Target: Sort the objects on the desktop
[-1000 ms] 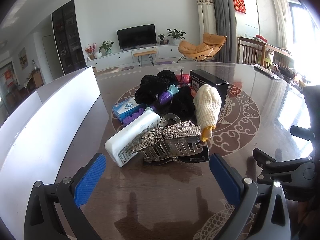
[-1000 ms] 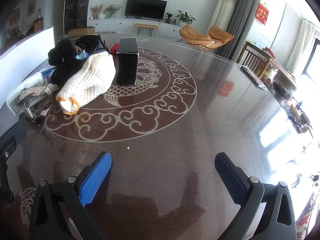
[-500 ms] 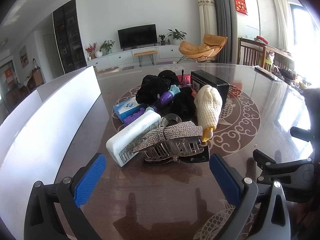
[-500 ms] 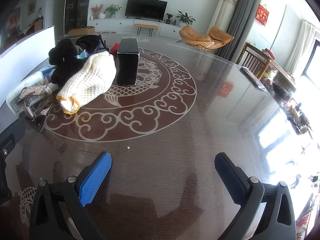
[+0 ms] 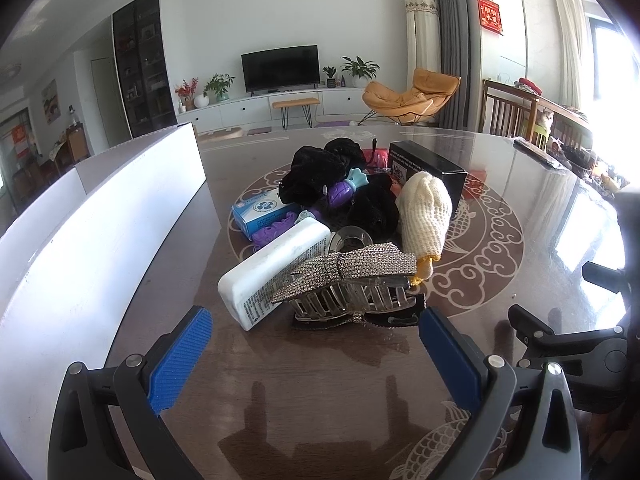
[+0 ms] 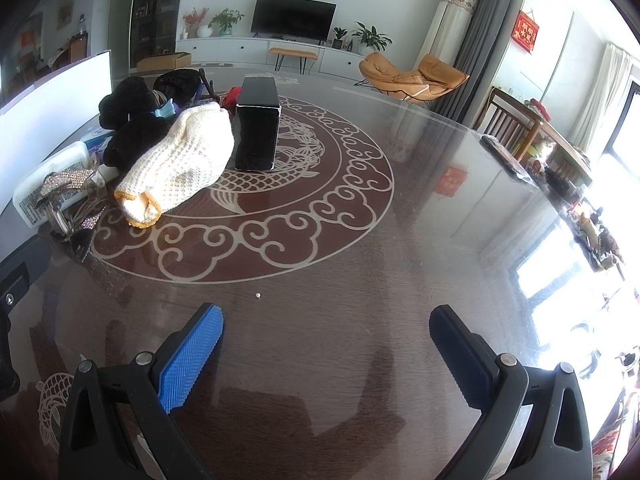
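The left hand-held gripper (image 5: 314, 350) is hovering with its jaws spread wide and empty — the rhinestone hair clip (image 5: 352, 284) is lying on the tabletop (image 5: 320, 400) just ahead, between the fingertips' lines. The right hand-held gripper (image 6: 326, 342) is also gaping empty, the cream knit glove (image 6: 184, 164) and black box (image 6: 258, 124) sitting well ahead to its left.
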